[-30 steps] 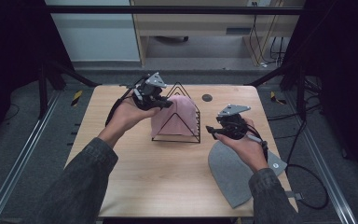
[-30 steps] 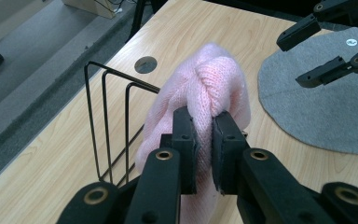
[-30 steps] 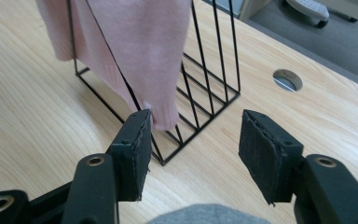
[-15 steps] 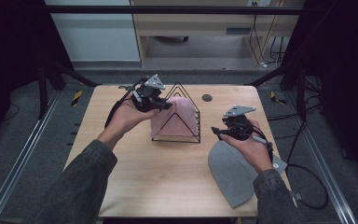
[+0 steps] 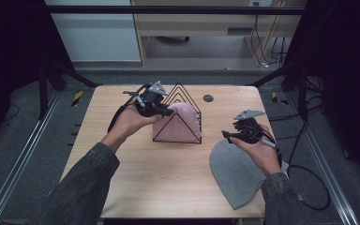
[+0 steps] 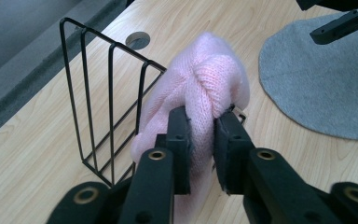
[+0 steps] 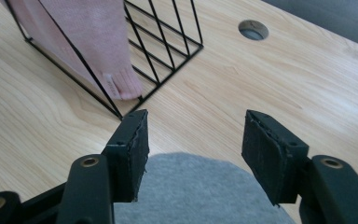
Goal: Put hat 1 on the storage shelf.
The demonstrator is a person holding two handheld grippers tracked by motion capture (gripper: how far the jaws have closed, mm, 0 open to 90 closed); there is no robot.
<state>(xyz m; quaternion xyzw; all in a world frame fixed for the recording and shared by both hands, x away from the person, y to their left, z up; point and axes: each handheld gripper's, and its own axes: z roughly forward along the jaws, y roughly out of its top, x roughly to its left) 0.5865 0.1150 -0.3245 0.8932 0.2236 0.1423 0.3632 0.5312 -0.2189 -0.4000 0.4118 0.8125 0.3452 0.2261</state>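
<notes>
Pink knit hat (image 6: 205, 88) is pinched between the pads of the left gripper (image 6: 201, 149) at frame centre, jaws just eased slightly — beside the black wire rack (image 6: 107, 98). Right gripper (image 7: 193, 154) is held wide, nothing gripped, over the grey hat (image 7: 191, 191) at bottom.

Light wood table (image 5: 168, 187) centre frame; grey floor (image 5: 18, 140) around; pale wooden bench (image 5: 192, 23) top centre; dark surroundings at both sides

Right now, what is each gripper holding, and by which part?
Left gripper pinches a bunched fold of the pink hat. Right gripper holds nothing.
</notes>
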